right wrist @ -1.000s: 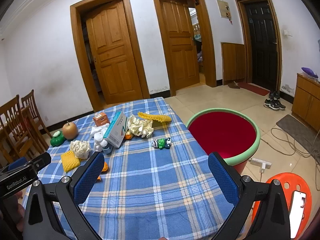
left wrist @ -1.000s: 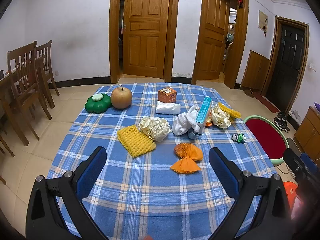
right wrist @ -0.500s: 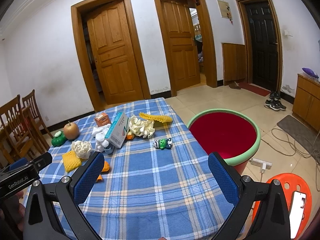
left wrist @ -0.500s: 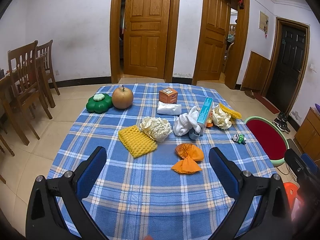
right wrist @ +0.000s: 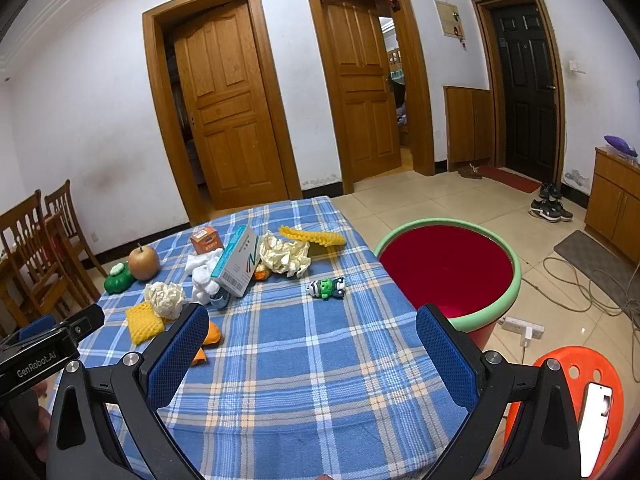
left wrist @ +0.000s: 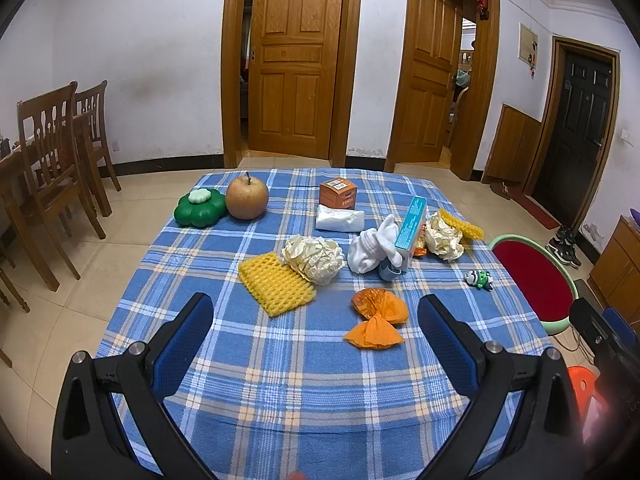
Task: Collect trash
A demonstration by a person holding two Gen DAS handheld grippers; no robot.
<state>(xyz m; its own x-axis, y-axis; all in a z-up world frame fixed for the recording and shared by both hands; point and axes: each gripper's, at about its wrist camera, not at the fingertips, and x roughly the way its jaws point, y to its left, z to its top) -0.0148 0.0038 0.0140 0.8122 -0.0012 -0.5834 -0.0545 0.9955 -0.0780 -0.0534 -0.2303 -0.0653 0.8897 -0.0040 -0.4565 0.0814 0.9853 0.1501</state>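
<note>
Here the orange wrapper (left wrist: 376,318) lies just ahead of the left hand-held gripper (left wrist: 316,320), fingers spread apart.

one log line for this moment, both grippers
left gripper: open, empty | right gripper: open, empty | trash on table: untouched | red bin: beside table

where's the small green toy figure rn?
The small green toy figure lies on the blue plaid tablecloth, near its right edge beside the red green-rimmed bin, right of the crumpled cream paper.
</note>
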